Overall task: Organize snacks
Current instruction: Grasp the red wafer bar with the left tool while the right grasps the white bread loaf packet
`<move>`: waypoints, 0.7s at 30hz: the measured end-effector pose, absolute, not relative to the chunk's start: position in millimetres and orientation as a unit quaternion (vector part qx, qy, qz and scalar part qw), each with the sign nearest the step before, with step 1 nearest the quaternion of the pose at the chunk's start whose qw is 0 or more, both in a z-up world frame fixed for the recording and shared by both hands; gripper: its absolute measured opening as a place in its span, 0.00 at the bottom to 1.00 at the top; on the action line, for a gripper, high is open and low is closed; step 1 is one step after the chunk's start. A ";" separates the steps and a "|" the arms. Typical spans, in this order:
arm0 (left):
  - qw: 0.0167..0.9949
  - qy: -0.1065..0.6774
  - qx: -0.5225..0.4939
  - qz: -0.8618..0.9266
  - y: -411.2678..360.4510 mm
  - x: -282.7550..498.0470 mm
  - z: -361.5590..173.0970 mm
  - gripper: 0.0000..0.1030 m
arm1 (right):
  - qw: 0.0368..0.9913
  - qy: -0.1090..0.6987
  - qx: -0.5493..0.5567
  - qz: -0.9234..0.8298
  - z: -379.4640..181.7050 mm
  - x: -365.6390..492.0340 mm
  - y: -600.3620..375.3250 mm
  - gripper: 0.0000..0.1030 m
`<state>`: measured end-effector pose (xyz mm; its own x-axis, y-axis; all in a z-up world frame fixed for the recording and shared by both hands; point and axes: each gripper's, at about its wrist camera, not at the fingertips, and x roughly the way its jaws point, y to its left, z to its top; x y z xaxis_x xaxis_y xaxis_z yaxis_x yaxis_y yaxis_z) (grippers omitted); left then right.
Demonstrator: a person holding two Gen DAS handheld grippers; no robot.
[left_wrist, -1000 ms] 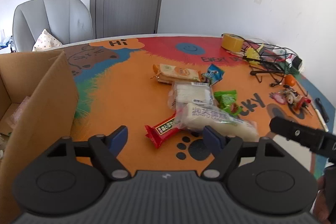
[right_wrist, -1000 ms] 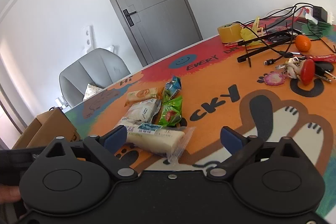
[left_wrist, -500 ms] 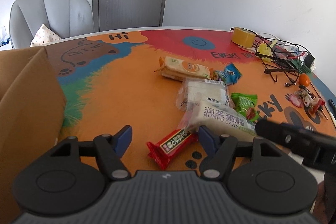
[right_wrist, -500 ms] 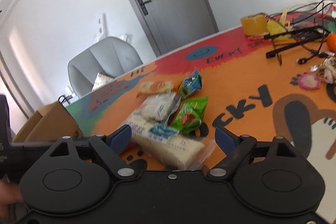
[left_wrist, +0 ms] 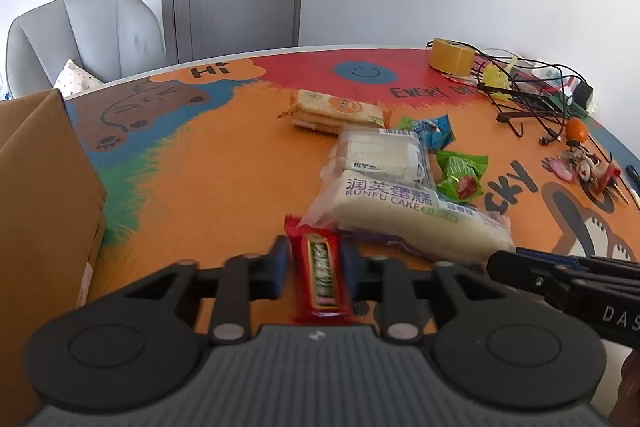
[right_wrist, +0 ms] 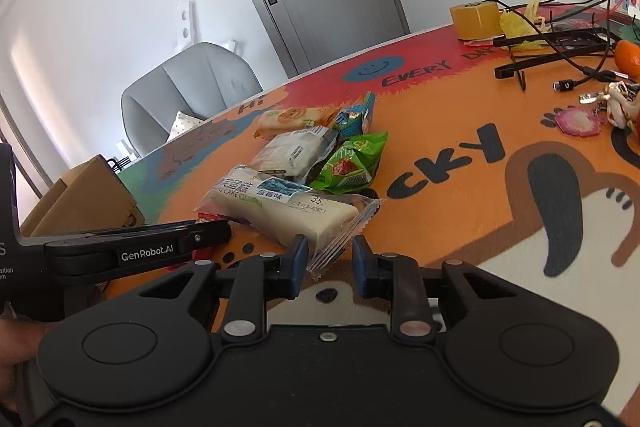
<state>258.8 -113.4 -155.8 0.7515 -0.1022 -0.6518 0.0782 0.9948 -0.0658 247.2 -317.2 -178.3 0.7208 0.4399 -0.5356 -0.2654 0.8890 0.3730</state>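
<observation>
Whereas both grippers stood wide open over the snack pile a second ago, both are now closing. The left gripper (left_wrist: 314, 261) has its jaws nearly together with the red snack bar (left_wrist: 320, 273) between its blue pads, which appear to press on the wrapper. The right gripper (right_wrist: 330, 259) is narrower than before, with the crimped clear end of the white cake pack (right_wrist: 280, 207) between its pads; contact there cannot be confirmed. Two pickups are thus starting at once, and the cardboard box (left_wrist: 44, 195) at the table's left edge is the likely destination.

The remaining snacks lie mid-table on the printed mat (left_wrist: 208, 155): biscuit pack (left_wrist: 340, 109), sandwich pack (left_wrist: 380, 151), green packet (left_wrist: 460, 173), blue packet (left_wrist: 434, 131). The box interior is cut off. The bar is blurred and its near end is hidden behind the gripper body.
</observation>
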 end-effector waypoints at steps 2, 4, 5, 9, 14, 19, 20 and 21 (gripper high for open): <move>0.935 0.349 -0.017 -0.053 -113.7 254.8 -155.2 0.22 | 0.918 0.320 0.135 0.193 -178.5 243.7 -316.8 0.25; 0.935 0.350 -0.013 -0.055 -114.1 250.4 -154.8 0.21 | 0.917 0.321 0.137 0.193 -177.9 241.2 -317.1 0.25; 0.935 0.351 -0.013 -0.056 -113.9 247.9 -154.7 0.21 | 0.916 0.322 0.139 0.193 -177.3 239.6 -317.3 0.25; 0.933 0.355 -0.023 -0.050 -107.7 240.6 -153.4 0.21 | 0.914 0.328 0.138 0.196 -176.6 233.0 -315.9 0.13; 0.934 0.353 -0.031 -0.049 -102.6 232.2 -154.1 0.21 | 0.906 0.335 0.138 0.219 -174.9 219.2 -313.4 0.12; 0.935 0.349 -0.038 -0.047 -98.4 223.8 -150.5 0.21 | 0.920 0.301 0.115 0.225 -159.3 210.0 -310.7 0.51; 0.936 0.347 -0.039 -0.047 -97.9 222.2 -148.8 0.21 | 0.923 0.293 0.113 0.222 -156.9 211.4 -311.1 0.59; 0.936 0.346 -0.040 -0.046 -96.7 220.8 -147.3 0.21 | 0.925 0.288 0.113 0.219 -155.1 214.2 -311.2 0.60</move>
